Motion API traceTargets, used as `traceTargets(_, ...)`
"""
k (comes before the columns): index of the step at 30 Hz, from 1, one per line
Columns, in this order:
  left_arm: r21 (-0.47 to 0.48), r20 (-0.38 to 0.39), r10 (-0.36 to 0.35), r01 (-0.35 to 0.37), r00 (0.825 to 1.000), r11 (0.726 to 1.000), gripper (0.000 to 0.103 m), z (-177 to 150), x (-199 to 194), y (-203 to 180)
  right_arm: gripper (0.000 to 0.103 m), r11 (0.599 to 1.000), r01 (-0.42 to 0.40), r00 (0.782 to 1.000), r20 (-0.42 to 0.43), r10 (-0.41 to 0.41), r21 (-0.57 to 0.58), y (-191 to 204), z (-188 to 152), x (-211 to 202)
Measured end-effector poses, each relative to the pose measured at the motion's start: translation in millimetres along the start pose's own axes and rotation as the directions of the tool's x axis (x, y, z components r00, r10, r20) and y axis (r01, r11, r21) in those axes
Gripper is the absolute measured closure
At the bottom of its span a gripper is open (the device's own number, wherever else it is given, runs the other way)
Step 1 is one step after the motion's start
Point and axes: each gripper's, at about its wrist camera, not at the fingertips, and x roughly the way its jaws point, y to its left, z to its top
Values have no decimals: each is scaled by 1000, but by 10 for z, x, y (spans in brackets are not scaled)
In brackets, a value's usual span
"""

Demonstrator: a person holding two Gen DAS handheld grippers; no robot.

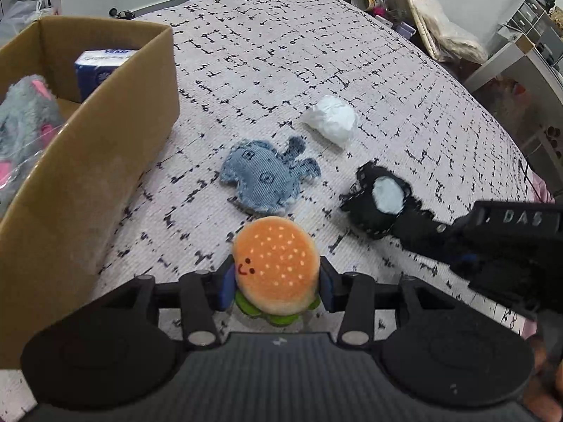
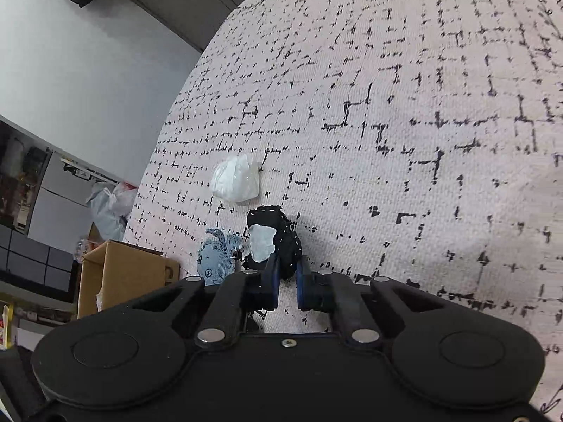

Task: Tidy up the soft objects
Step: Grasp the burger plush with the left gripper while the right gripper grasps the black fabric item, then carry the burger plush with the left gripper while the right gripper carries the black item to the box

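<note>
My left gripper [image 1: 277, 283] is shut on an orange burger plush [image 1: 276, 269] with a green felt rim, held just above the patterned bed cover. My right gripper [image 2: 288, 274] is shut on a black fabric toy [image 2: 274, 242] with a pale patch; in the left wrist view the same toy [image 1: 380, 198] lies at the right with the right gripper [image 1: 422, 227] clamped on its edge. A denim blue plush [image 1: 265, 176] lies between them, also seen in the right wrist view [image 2: 216, 260]. A white crumpled soft bundle [image 1: 332, 121] lies farther back, and shows in the right wrist view [image 2: 236, 179].
An open cardboard box [image 1: 105, 133] stands at the left on the bed and holds a grey and pink plush [image 1: 24, 119] and a blue tissue pack [image 1: 100, 65]. The box also shows in the right wrist view [image 2: 123, 274]. Cluttered shelves [image 1: 527, 35] stand beyond the bed's right edge.
</note>
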Motion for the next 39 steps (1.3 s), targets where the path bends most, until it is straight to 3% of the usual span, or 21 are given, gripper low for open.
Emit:
traceTargets(8,-6,25,-25,25,999,1000,59,-58,-236,59,94,999,-23,999,33,24,-31,86,-37,-176)
traceTargets(25,26,124,-34,31,992,999,59,135,-808,78,94,996,-54,990,128,64,-76,292,-167,-606)
traceTargets(39,-5,197,-15,17,980,1000,59,241,-1295,410,94,985,-96,972,202,124,-142,603,-343,-911)
